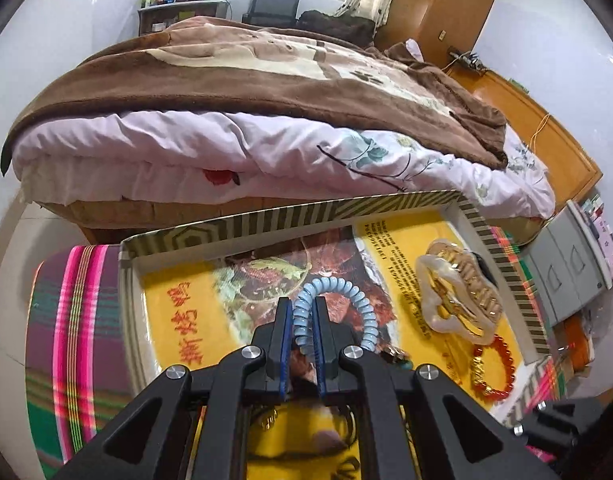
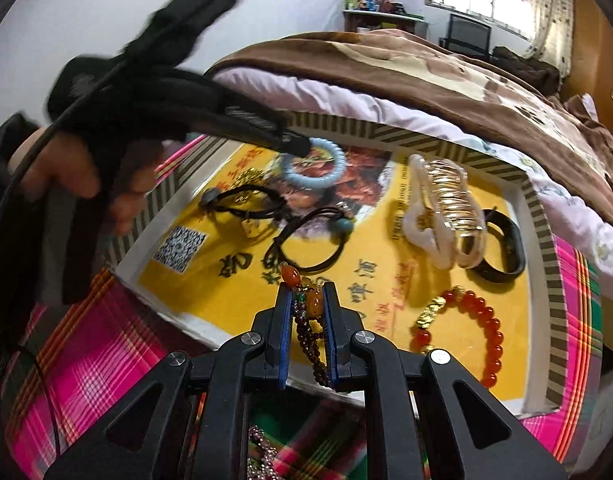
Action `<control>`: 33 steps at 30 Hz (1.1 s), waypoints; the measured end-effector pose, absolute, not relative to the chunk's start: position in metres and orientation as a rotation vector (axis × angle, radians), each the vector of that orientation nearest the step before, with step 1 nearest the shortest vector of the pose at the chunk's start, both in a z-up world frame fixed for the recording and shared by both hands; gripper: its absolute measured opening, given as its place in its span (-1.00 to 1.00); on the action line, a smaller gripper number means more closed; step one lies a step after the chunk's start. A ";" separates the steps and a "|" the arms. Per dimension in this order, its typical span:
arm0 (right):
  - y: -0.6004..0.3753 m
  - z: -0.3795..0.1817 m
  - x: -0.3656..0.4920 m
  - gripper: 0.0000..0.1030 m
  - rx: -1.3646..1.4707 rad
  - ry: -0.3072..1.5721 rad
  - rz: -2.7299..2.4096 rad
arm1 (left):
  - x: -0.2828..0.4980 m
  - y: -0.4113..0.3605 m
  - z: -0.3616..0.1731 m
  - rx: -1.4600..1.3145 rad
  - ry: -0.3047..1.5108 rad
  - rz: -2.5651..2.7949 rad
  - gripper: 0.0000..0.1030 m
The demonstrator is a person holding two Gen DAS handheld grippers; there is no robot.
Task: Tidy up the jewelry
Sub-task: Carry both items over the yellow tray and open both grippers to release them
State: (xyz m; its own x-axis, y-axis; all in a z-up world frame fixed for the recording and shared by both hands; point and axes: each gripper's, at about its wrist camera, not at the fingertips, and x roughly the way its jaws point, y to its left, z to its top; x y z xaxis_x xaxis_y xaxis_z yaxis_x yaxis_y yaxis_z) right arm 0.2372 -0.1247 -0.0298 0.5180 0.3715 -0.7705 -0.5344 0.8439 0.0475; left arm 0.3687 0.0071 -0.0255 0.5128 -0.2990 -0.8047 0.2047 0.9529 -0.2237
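A striped-walled box (image 1: 290, 220) (image 2: 542, 220) lined with a yellow printed sheet holds the jewelry. My left gripper (image 1: 304, 304) is shut on a pale blue coil hair tie (image 1: 358, 300) over the box's middle; the right wrist view also shows this gripper (image 2: 298, 146) holding the tie (image 2: 334, 160). My right gripper (image 2: 306, 292) is shut on a dark beaded string with amber beads (image 2: 306, 320) at the box's near edge. Lying inside are a white and gold hair claw (image 1: 458, 296) (image 2: 442, 208), a red bead bracelet (image 1: 502, 368) (image 2: 478, 320), a black bangle (image 2: 502, 248) and two black cord ties (image 2: 314, 240).
The box sits on a pink and green plaid cloth (image 1: 74, 320) (image 2: 98, 344). A bed with a brown blanket (image 1: 266, 76) rises right behind it. A person's hand (image 2: 66, 168) holds the left gripper at the left. More beads (image 2: 258, 448) lie below my right gripper.
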 end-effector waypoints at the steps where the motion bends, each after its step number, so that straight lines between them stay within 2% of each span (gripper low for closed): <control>1: -0.123 -0.032 0.236 -0.73 -0.218 0.873 0.555 | 0.371 0.006 -0.028 -0.102 0.997 -0.304 -0.81; 15: -0.120 -0.038 0.237 -0.69 -0.201 0.909 0.577 | 0.379 0.001 -0.040 -0.095 1.036 -0.302 -0.78; 16: -0.120 -0.038 0.237 -0.68 -0.198 0.910 0.579 | 0.378 0.002 -0.040 -0.097 1.038 -0.299 -0.71; 19: -0.119 -0.037 0.239 -0.59 -0.198 0.914 0.584 | 0.376 0.004 -0.038 -0.102 1.037 -0.305 -0.29; 20: -0.119 -0.037 0.238 -0.56 -0.199 0.913 0.584 | 0.374 0.005 -0.037 -0.105 1.035 -0.311 -0.23; 22: -0.118 -0.035 0.236 -0.48 -0.200 0.907 0.583 | 0.369 0.005 -0.033 -0.101 1.029 -0.309 -0.21; 25: -0.119 -0.031 0.231 -0.29 -0.188 0.901 0.584 | 0.363 0.005 -0.028 -0.100 1.021 -0.305 -0.06; 30: -0.124 -0.024 0.222 -0.28 -0.174 0.883 0.574 | 0.346 0.007 -0.016 -0.086 1.002 -0.297 0.00; 33: -0.130 -0.019 0.218 -0.27 -0.149 0.874 0.556 | 0.331 0.008 -0.005 -0.068 0.976 -0.269 0.12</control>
